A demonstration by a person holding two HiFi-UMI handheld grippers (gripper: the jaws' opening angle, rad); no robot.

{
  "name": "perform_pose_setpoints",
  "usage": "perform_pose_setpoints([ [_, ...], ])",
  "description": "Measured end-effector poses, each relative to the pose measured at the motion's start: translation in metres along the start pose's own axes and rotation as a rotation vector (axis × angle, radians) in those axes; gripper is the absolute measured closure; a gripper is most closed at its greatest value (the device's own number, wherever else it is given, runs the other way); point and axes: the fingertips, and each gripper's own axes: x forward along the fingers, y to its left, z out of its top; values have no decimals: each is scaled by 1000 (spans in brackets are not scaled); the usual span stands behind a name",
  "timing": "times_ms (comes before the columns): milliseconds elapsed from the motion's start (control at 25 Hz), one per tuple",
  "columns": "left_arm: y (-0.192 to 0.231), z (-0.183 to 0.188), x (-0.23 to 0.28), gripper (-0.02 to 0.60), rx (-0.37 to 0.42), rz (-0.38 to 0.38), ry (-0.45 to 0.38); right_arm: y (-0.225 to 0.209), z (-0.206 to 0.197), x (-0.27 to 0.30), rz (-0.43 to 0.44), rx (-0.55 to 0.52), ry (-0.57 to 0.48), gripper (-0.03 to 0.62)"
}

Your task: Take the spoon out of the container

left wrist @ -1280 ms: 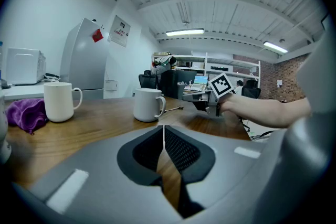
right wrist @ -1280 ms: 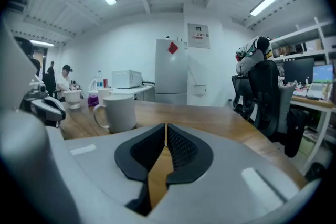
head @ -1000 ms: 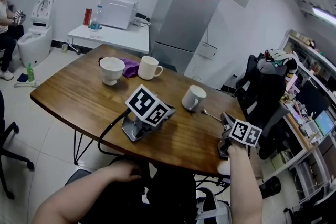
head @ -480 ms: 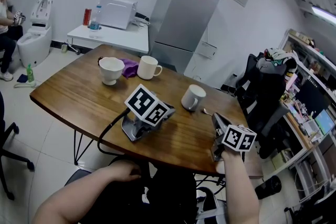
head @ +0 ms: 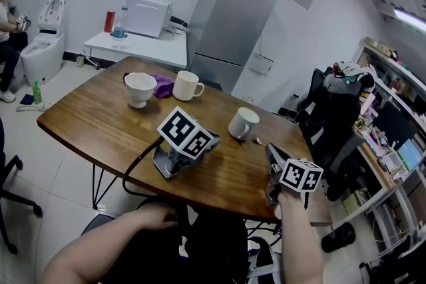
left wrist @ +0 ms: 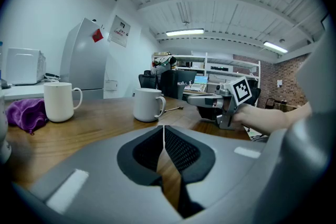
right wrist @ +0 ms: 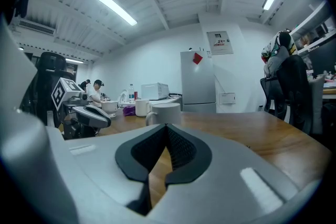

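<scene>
A small metal spoon (head: 261, 141) lies flat on the wooden table (head: 100, 123), just right of a white mug (head: 241, 123) and outside it. The left gripper view shows the same spoon (left wrist: 174, 108) behind that mug (left wrist: 147, 104). My right gripper (head: 270, 151), held in a hand, hovers at the table's near right edge, a little short of the spoon, shut with nothing in it. Its own view has its pads (right wrist: 167, 126) closed and the mug (right wrist: 165, 113) ahead. My left gripper (head: 212, 142) rests on the table, shut and empty (left wrist: 164, 127).
A second white mug (head: 187, 85), a white bowl-shaped cup (head: 140, 88) and a purple cloth (head: 164, 84) sit at the table's far side. A black office chair (head: 329, 116) stands to the right, and a grey refrigerator (head: 229, 23) behind.
My right gripper has drifted left and slightly toward me along the table's near right edge. The left gripper, spoon and mugs have not moved.
</scene>
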Motion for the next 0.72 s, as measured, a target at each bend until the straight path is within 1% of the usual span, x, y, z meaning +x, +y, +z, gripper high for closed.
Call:
perform_pose_setpoints([
  [720, 1, 1, -1, 569, 0, 0, -2, 1, 1, 1, 1, -3, 3, 592],
])
